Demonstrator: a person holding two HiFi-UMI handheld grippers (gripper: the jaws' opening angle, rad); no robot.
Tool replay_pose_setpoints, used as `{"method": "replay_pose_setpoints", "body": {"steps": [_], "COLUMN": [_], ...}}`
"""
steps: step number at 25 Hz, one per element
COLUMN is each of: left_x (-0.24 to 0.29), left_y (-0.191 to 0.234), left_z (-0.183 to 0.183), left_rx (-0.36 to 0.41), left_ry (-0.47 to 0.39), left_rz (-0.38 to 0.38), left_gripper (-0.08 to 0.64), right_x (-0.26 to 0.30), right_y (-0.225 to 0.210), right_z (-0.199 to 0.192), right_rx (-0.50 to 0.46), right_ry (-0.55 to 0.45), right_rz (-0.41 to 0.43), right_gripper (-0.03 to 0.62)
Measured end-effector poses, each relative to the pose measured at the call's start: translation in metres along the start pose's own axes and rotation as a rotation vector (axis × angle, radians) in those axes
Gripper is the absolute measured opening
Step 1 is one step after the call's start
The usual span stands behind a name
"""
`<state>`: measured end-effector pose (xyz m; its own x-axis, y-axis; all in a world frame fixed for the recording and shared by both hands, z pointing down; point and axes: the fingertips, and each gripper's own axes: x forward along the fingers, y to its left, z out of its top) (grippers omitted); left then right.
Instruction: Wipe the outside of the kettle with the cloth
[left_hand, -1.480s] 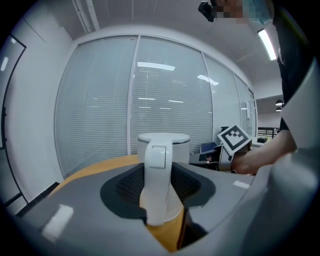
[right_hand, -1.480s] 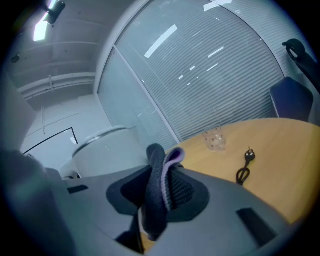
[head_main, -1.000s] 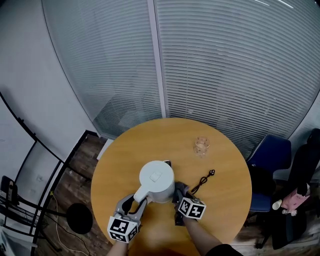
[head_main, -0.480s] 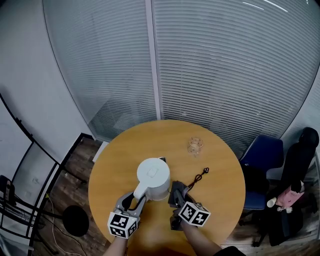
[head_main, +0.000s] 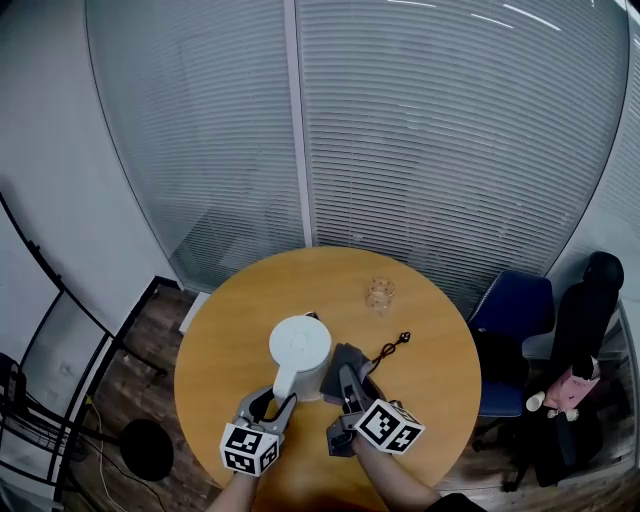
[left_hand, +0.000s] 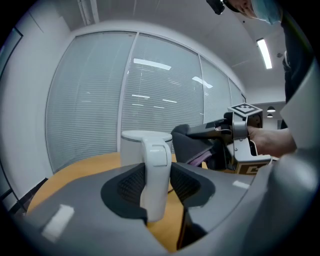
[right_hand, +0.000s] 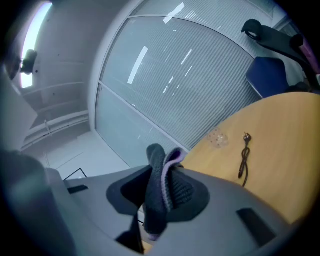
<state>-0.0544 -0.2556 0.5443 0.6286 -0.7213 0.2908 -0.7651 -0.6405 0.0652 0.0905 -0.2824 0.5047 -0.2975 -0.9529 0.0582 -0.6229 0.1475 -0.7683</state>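
The white plastic kettle stands upright on the round wooden table, just below the centre of the head view, and my left tongs are clenched on its white handle to steady it. Just right of its body my right tongs pinch the dark grey cloth with a purple edge, held off the tabletop; whether it touches the wall I cannot tell. I judge the wiping is in hand on that side, and next I must press the cloth flat to the wall and sweep round while the left grip holds firm.
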Motion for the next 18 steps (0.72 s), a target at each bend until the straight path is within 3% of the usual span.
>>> {"method": "replay_pose_setpoints", "body": {"steps": [6, 18], "left_x": [0.001, 0.001], "left_y": [-0.001, -0.001], "left_z": [0.000, 0.003], "left_rx": [-0.009, -0.014], "left_ry": [-0.004, -0.026], "left_rz": [0.001, -0.005], "left_gripper": [0.163, 0.163], "right_x": [0.010, 0.030], "right_y": [0.001, -0.080], "right_z": [-0.005, -0.054], "right_rx": [-0.015, -0.003], "right_ry": [0.004, 0.094], "right_rz": [0.003, -0.136], "right_gripper": [0.087, 0.087]}}
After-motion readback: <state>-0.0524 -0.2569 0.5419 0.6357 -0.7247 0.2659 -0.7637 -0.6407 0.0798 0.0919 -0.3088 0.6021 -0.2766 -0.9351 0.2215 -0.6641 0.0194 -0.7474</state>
